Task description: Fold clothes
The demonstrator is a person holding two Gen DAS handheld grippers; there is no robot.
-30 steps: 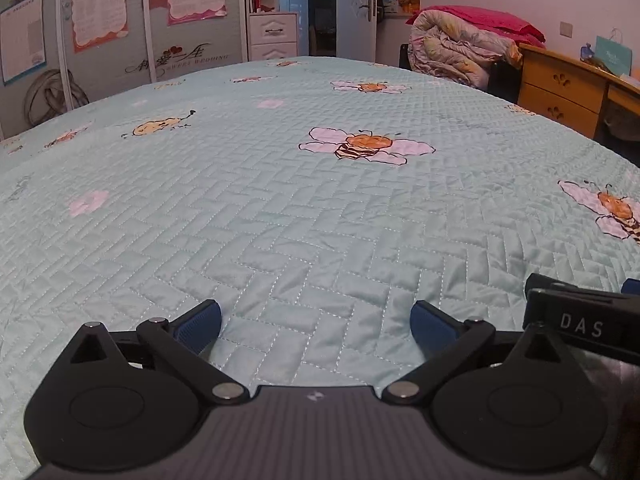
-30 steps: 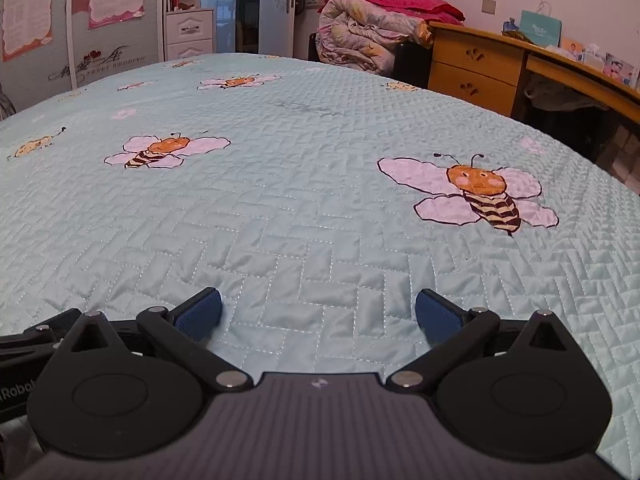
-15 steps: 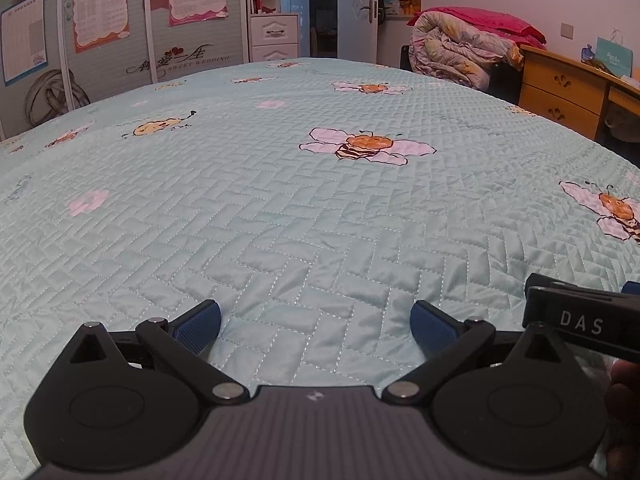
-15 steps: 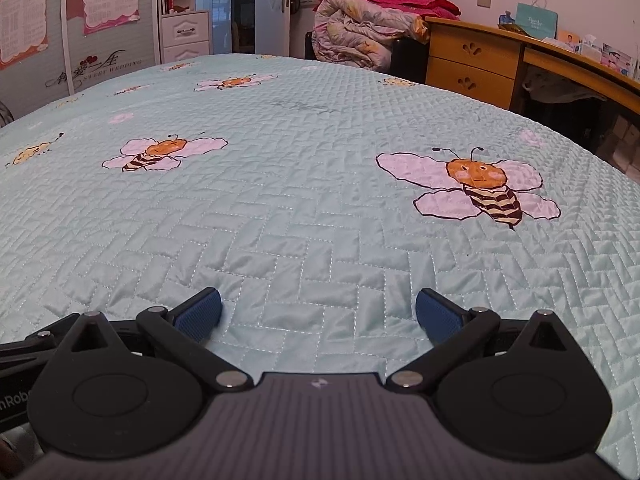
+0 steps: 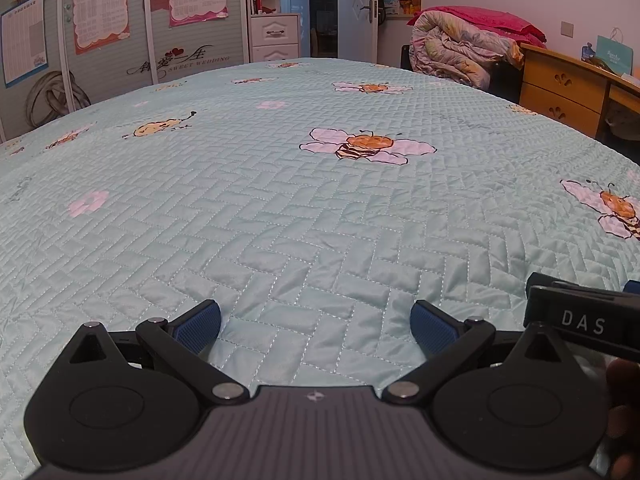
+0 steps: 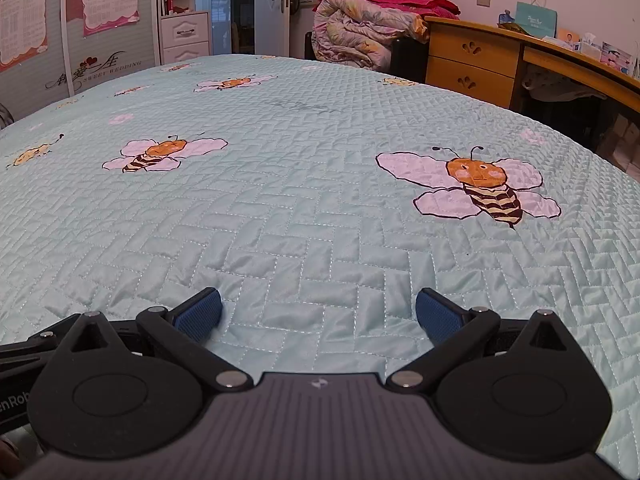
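Left wrist view: my left gripper [image 5: 315, 326] sits low over the quilt [image 5: 280, 208], blue pads [image 5: 199, 326] spread wide, nothing between them. Quilt is pale teal, herringbone stitch, smooth and flat, with a bee print [image 5: 366, 147] beyond the gripper. I see no clothes on the quilt here. A rolled duvet [image 5: 464, 54] lies past the quilt's far edge.

Right wrist view: right gripper [image 6: 318, 316] also over the quilt [image 6: 300, 200], pads [image 6: 438, 317] wide apart, empty. Large bee [image 6: 476, 188] ahead to the right. No garment in this view either; I cannot tell where the clothes are. Desk [image 6: 500, 64] stands beyond the quilt's right side.
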